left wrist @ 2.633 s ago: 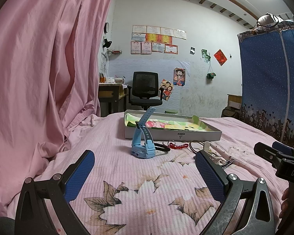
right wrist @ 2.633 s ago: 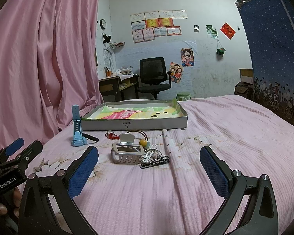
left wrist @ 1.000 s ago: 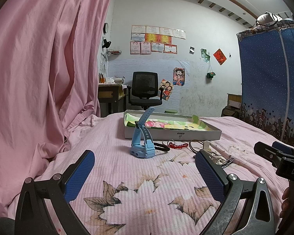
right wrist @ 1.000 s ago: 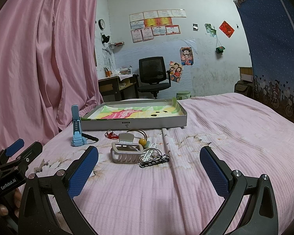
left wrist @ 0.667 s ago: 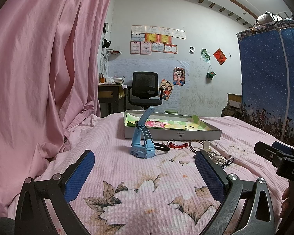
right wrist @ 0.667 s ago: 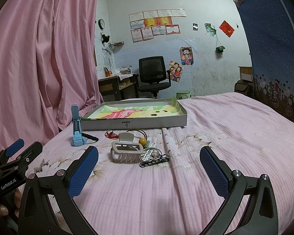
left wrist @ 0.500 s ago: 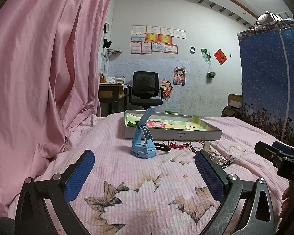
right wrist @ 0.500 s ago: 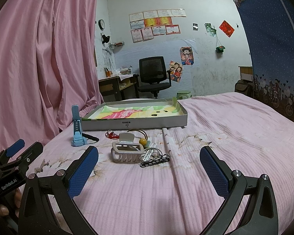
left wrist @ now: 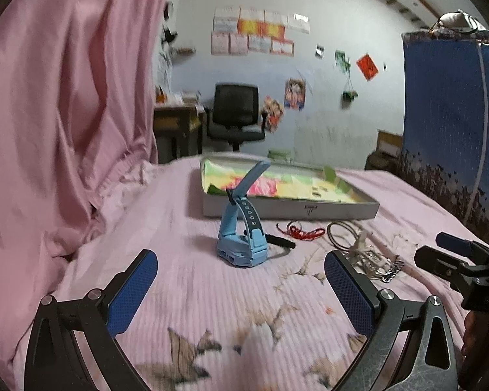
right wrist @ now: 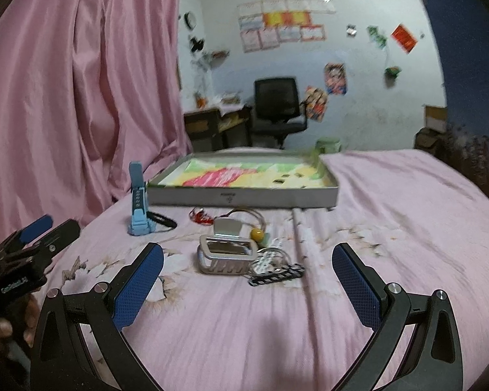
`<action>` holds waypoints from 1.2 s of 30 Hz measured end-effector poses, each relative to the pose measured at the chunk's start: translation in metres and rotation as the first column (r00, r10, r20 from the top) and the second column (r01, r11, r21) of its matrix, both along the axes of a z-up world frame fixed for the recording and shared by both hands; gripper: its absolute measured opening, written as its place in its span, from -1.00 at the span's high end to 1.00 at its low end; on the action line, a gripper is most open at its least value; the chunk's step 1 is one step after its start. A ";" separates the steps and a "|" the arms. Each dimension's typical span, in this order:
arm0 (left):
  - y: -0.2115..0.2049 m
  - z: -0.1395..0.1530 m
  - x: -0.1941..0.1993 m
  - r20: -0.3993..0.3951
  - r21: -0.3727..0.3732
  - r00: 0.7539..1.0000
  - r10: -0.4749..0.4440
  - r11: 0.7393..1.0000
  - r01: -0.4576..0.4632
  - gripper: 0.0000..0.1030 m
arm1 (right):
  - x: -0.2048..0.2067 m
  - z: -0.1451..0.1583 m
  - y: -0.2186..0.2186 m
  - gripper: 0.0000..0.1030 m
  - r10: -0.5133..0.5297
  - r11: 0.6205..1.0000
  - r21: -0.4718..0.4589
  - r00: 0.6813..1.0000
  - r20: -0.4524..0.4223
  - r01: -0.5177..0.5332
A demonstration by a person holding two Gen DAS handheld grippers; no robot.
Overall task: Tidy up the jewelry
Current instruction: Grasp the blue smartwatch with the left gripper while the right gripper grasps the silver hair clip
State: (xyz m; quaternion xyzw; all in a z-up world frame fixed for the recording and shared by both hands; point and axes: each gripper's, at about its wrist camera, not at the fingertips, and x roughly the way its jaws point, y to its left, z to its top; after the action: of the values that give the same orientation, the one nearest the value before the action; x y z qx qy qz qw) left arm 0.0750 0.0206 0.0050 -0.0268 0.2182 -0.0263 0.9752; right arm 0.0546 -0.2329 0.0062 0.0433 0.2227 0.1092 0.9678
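Tools: two (both spread, empty) (left wrist: 241, 288) (right wrist: 247, 280); one blue watch (left wrist: 241, 244); one tray (right wrist: 244, 197).

light-blue watch (left wrist: 241, 244) | pink floral bedsheet (left wrist: 212, 309) | pink curtain (left wrist: 65, 114) | red cord (left wrist: 301, 232)

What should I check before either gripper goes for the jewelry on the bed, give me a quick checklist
1. Left gripper open with nothing in it: ok.
2. Right gripper open with nothing in it: ok.
3. Tray within view, open top facing up: ok.
4. Blue watch standing free of the other pieces: not ok, a black band lies against its base.
5. Silver clip clear of the black-and-white chain: cannot tell, they lie close together.
6. Views sharp enough to aim: not ok, both are motion blurred.
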 end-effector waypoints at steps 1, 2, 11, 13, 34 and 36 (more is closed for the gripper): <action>0.002 -0.001 0.010 -0.031 -0.005 0.999 -0.006 1.000 0.005 -1.00 | 0.005 0.000 0.002 -0.98 0.014 1.000 -0.001 1.000 -0.016 -0.014; 0.001 -0.003 0.015 -0.054 -0.012 0.998 -0.012 1.000 0.011 -1.00 | 0.015 -0.001 0.006 -0.98 0.035 0.999 0.005 0.998 -0.045 -0.035; 0.008 -0.016 0.069 -0.216 -0.048 0.974 -0.068 0.997 0.059 -0.99 | 0.054 -0.020 0.023 -0.83 0.130 0.992 0.025 0.974 -0.188 -0.127; 0.005 -0.019 0.075 -0.242 -0.042 0.967 -0.074 0.997 0.066 -0.94 | 0.064 -0.025 0.030 -0.71 0.140 0.990 0.032 0.964 -0.227 -0.137; 0.006 -0.036 0.096 -0.307 -0.092 0.946 -0.099 0.993 0.074 -0.02 | 0.091 -0.055 0.037 -0.12 0.174 0.984 0.108 0.918 -0.357 -0.145; 0.007 -0.036 0.088 -0.292 -0.100 0.950 -0.107 0.992 0.081 -0.02 | 0.088 -0.054 0.036 -0.12 0.176 0.983 0.111 0.923 -0.341 -0.146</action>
State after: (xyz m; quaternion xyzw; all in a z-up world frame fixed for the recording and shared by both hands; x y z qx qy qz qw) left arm 0.1626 0.0274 -0.0314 -0.0626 0.3620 -0.0780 0.9268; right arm 0.1430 -0.1965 -0.0479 0.0839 0.3892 0.1880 0.8979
